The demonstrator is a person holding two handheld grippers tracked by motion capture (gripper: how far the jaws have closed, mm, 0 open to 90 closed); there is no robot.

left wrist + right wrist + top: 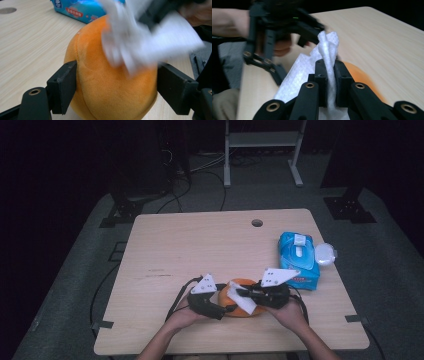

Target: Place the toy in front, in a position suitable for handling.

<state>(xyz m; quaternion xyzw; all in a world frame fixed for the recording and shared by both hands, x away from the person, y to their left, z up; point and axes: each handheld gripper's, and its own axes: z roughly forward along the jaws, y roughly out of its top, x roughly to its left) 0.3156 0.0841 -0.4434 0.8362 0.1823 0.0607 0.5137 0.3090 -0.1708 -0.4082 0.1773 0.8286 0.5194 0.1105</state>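
Observation:
An orange plush toy lies near the table's front edge with a white wipe draped over it. In the left gripper view the plush sits between the jaws of my left gripper, and both pads touch its sides. My right gripper is shut on a bunched fold of the wipe, holding it over the plush. The wipe looks blurred across the top of the toy. In the high view the left gripper and right gripper meet at the toy.
A blue pack of wet wipes lies at the right of the wooden table, with a small white lid beside it. A round cable hole sits near the far edge. Cables trail from both grippers toward the front edge.

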